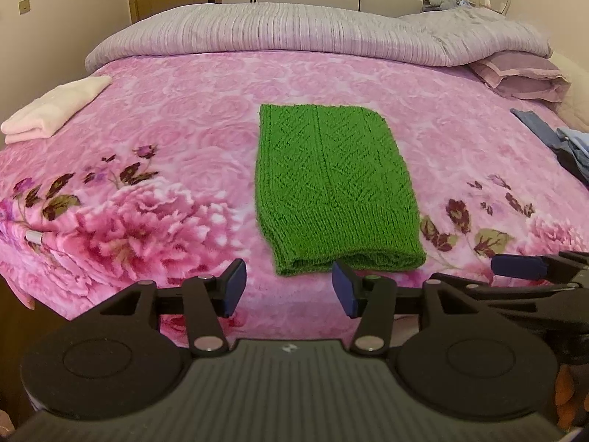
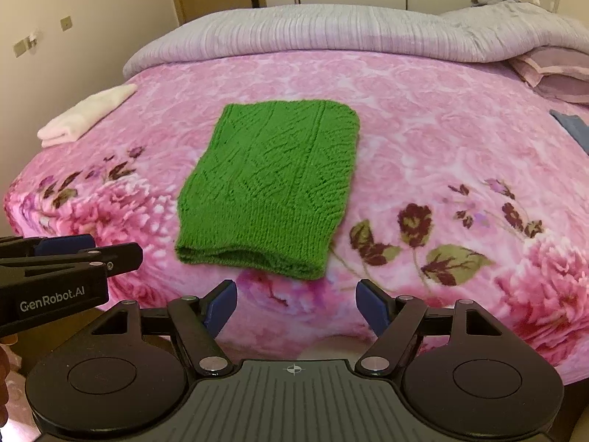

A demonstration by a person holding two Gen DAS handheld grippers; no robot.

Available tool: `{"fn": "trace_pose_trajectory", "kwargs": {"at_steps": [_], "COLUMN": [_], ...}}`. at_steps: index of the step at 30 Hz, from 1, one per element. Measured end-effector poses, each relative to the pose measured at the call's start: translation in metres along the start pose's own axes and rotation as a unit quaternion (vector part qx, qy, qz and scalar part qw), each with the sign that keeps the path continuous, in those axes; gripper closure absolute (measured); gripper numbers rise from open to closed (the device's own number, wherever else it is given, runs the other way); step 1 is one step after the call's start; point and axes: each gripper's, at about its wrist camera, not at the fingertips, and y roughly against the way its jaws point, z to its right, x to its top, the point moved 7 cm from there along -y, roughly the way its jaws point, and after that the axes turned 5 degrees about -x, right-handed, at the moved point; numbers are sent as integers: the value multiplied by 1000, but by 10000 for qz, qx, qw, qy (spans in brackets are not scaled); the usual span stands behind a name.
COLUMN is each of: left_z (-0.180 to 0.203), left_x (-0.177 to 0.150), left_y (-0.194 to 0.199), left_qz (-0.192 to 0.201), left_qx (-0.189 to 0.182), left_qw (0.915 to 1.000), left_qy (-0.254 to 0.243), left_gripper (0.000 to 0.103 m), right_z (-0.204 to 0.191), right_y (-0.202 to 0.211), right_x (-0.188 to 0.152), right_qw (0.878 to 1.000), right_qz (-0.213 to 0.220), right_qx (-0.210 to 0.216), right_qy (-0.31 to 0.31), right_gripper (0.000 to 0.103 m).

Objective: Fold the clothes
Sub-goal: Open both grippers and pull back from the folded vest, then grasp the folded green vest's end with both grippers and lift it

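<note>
Green knit garment (image 1: 335,188) lay folded into a neat upright rectangle near the middle of the pink floral blanket (image 1: 184,129), its doubled, rolled edge facing you at the near side of the bed. Your left gripper (image 1: 289,287) hung just short of that near edge with its jaws parted; the blue pads (image 1: 235,287) held nothing, and the right-hand pad sat just in front of the knit's lower edge, though I could not tell whether it touched. Your right gripper (image 2: 296,307) stood spread wide as well, empty, with bare blanket between its pads, just beside and below the garment's near right corner (image 2: 316,270). From the right wrist view, your left gripper showed at the left edge as a black body with white lettering, level with the knit's near edge. From the left wrist view, your right gripper's blue tip (image 1: 519,266) poked in at the right edge, clear of the knit. A folded pale pink cloth (image 1: 55,108) rested at the far left of the bed, well apart from the green piece. Blue clothing (image 1: 556,140) lay bunched at the right edge. A grey ribbed quilt (image 1: 294,33) ran across the head of the bed, with a mauve pillow (image 1: 522,77) below its right end.
</note>
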Motion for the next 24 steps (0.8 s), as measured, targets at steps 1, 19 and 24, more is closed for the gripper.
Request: {"fn": "trace_pose_trajectory", "kwargs": {"at_steps": [1, 19, 24], "left_z": [-2, -113, -119], "left_x": [2, 27, 29], "left_y": [-3, -130, -166], "left_qz": [-7, -295, -503], "left_qx": [-80, -2017, -2082], "left_qw": [10000, 9203, 9106], "left_qy": [39, 3340, 3535], "left_gripper": [54, 47, 46], "right_z": [3, 111, 123], "right_y": [0, -95, -128], "right_x": [2, 35, 43], "right_qw": [10000, 9229, 9024], "right_qz": [36, -332, -532], "right_qx": [4, 1924, 2083], "right_qy": [-60, -3318, -3734], "right_gripper": [28, 28, 28]}}
